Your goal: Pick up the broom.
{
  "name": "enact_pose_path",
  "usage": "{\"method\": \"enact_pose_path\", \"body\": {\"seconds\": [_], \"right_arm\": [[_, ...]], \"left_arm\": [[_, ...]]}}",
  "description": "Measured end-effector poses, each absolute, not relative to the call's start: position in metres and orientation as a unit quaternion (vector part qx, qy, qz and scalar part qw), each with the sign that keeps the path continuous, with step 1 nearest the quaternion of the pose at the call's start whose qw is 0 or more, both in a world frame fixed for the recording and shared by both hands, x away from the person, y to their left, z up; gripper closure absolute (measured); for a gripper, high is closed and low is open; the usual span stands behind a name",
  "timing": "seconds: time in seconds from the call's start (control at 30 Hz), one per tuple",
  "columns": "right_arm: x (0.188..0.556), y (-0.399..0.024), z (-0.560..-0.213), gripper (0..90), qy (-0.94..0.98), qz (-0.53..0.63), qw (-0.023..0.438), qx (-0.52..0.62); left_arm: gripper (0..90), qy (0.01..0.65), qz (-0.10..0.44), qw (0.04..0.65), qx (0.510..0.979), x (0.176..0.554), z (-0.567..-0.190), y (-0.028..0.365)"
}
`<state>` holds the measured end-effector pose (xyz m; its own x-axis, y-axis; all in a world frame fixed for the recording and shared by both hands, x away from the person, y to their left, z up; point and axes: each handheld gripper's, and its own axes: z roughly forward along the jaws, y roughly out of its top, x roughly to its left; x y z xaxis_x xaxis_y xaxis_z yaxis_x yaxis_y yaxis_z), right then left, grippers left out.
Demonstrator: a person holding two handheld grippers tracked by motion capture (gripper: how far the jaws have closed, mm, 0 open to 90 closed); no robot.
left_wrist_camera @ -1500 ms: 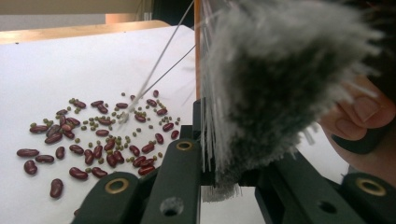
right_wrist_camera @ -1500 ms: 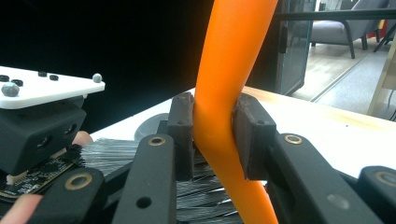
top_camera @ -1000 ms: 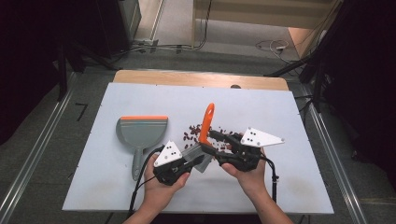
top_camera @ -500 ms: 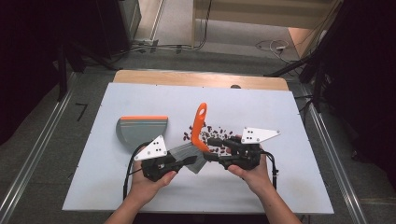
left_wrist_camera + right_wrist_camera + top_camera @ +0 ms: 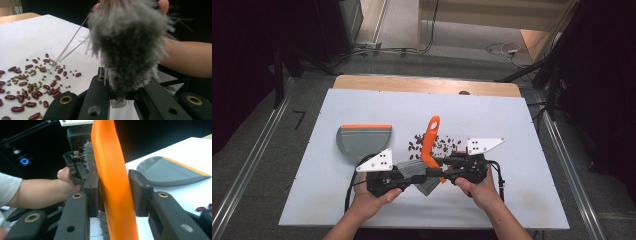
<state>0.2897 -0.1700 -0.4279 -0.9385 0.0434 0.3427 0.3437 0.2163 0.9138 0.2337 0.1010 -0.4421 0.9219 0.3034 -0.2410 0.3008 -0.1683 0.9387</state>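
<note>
— What has each gripper got?

— The right gripper (image 5: pixel 443 167) is pinching the brush (image 5: pixel 430 150) by its orange handle; in the right gripper view the pads sit against both sides of the handle (image 5: pixel 112 182), though a thin gap on the right leaves me unsure how firmly. The left gripper (image 5: pixel 412 175) has its jaws drawn in on the grey bristles (image 5: pixel 130 47) — they bulge out above the jaw tips.

— So both hold the same brush?

— Yes, just above the table's near middle. Its long axis runs near to far: bristles low and near, between the two grippers, handle rising away toward the far edge, tilted slightly.

— And what would it sweep?

— The beans (image 5: pixel 434 145) — red ones mixed with small green ones — are scattered just beyond the grippers, around the handle's far side. The dustpan (image 5: pixel 362 142) lies further left, orange lip to the far side.

— Which hand is nearer what?

— The left is nearer the dustpan; the beans lie closer to the right. I'd judge a sweep must carry beans leftward, so the brush likely stays with the right.
</note>
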Motion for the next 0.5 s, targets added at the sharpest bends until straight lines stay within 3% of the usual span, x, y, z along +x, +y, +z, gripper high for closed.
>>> {"method": "enact_pose_path", "body": {"seconds": [0.27, 0.37, 0.5], "right_arm": [[0.2846, -0.1702, -0.4242, 68.4, -0.782, -0.602, 0.102, -0.122], [0.2823, -0.1688, -0.4222, 68.5, -0.782, -0.602, 0.083, -0.139], [0.2826, -0.1726, -0.4178, 68.5, -0.785, -0.597, 0.059, -0.157]], "left_arm": [[82.3, 0.206, -0.018, 0.618, 0.759, 0.2383, -0.4449, 0.1030], [70.9, 0.225, 0.000, 0.616, 0.755, 0.2377, -0.4454, 0.1043], [48.2, 0.252, 0.019, 0.611, 0.750, 0.2379, -0.4465, 0.1095]]}}
